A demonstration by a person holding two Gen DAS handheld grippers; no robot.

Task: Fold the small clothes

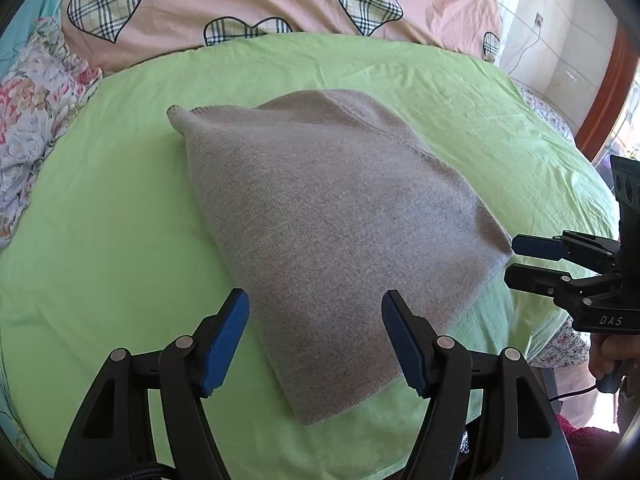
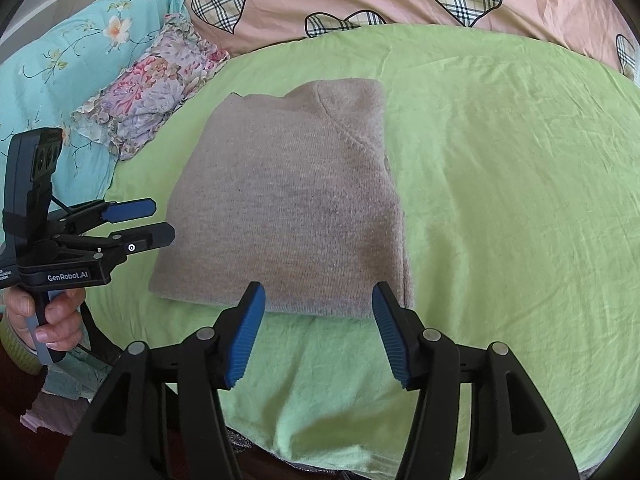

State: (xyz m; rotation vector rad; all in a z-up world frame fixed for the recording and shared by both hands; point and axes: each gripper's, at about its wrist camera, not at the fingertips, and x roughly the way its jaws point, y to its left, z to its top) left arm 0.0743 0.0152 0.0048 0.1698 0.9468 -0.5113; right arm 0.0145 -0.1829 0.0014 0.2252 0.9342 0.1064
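Observation:
A grey knitted garment (image 1: pixel 320 216) lies folded into a compact rectangle on the green sheet (image 1: pixel 100 240); it also shows in the right wrist view (image 2: pixel 288 208). My left gripper (image 1: pixel 316 316) is open, its blue pads hovering over the garment's near corner, holding nothing. In the right wrist view the left gripper (image 2: pixel 160 222) sits just left of the garment's edge. My right gripper (image 2: pixel 318 312) is open and empty at the garment's near edge. In the left wrist view the right gripper (image 1: pixel 514 258) sits at the garment's right corner.
A pink quilt with plaid hearts (image 1: pixel 240 4) lies along the far side. A floral cloth (image 2: pixel 152 88) and a turquoise flowered blanket (image 2: pixel 60 72) lie at the left. The green sheet's edge drops off at the right (image 1: pixel 580 184), with a tiled wall (image 1: pixel 560 40) beyond.

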